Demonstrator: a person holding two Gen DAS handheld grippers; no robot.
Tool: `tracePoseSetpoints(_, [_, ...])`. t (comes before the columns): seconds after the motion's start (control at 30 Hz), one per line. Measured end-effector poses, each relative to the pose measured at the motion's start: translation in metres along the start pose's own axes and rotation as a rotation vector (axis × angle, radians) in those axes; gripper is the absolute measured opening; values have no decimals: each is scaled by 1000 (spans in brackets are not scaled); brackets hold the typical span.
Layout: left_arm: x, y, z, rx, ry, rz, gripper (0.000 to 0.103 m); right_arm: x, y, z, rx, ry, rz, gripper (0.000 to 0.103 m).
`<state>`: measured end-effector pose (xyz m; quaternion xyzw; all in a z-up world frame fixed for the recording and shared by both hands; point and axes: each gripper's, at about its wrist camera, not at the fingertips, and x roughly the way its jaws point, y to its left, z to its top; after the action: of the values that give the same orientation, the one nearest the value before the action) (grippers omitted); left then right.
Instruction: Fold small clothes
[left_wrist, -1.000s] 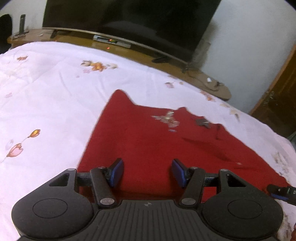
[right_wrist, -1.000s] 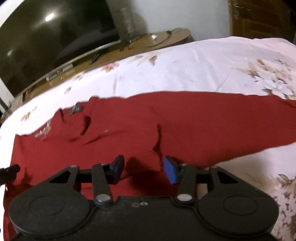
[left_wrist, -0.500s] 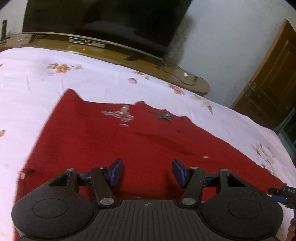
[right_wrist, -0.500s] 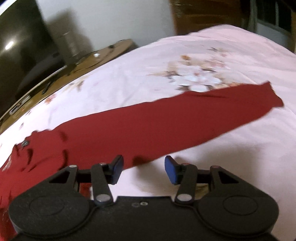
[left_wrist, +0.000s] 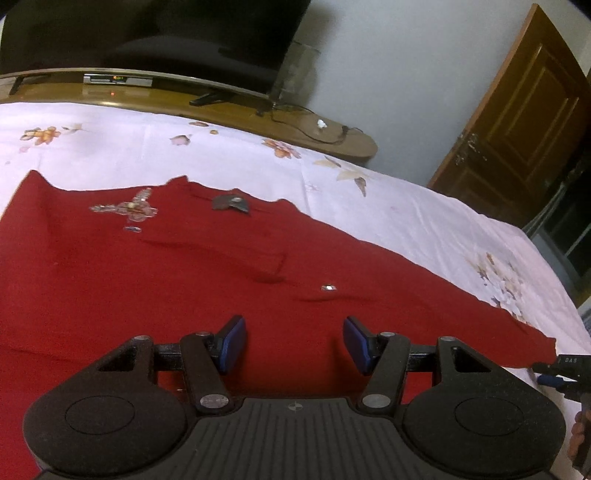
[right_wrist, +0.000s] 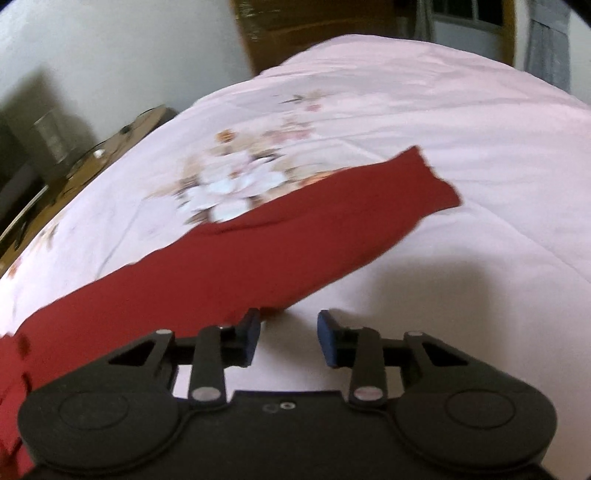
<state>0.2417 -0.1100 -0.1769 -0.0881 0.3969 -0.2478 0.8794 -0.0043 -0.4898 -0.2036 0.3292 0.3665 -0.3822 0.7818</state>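
Since a second ago, both grippers have been carried right along the red garment (left_wrist: 184, 288), spread flat on the flowered bedsheet (left_wrist: 369, 206). Left gripper (left_wrist: 294, 341) jaws are spread above its middle, gripping nothing. Right gripper (right_wrist: 288, 334) jaws are closing, unfilled, near the sleeve (right_wrist: 295, 236).

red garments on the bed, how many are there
1: a single red top spread flat on the floral bedsheet, its long sleeve stretched out toward the right gripper. Anything under it or off frame stays hidden.
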Motion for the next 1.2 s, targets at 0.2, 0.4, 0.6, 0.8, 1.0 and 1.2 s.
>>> tracePoseSetpoints(0.2, [11, -12, -2, 1, 11, 4, 58, 10, -28, 16, 61, -9, -11, 26])
tracePoseSetpoints(0.4, [15, -15, -4, -6, 13, 17, 58, 20, -39, 27, 130, -32, 11, 21])
tracePoseSetpoints(0.6, [14, -12, -3, -11, 10, 28, 58, 22, -40, 31, 159, -61, 16, 8])
tracePoseSetpoints(0.8, [10, -8, -1, -13, -1, 31, 58, 7, -30, 31, 133, -127, 38, 5])
tracePoseSetpoints(1.0, [-3, 6, 2, -27, -25, 38, 58, -19, 22, 30, -10, -200, 134, 4])
tracePoseSetpoints(1.2, [-27, 33, 6, -52, -57, 64, 58, -56, 115, 5, -210, -215, 323, 4])
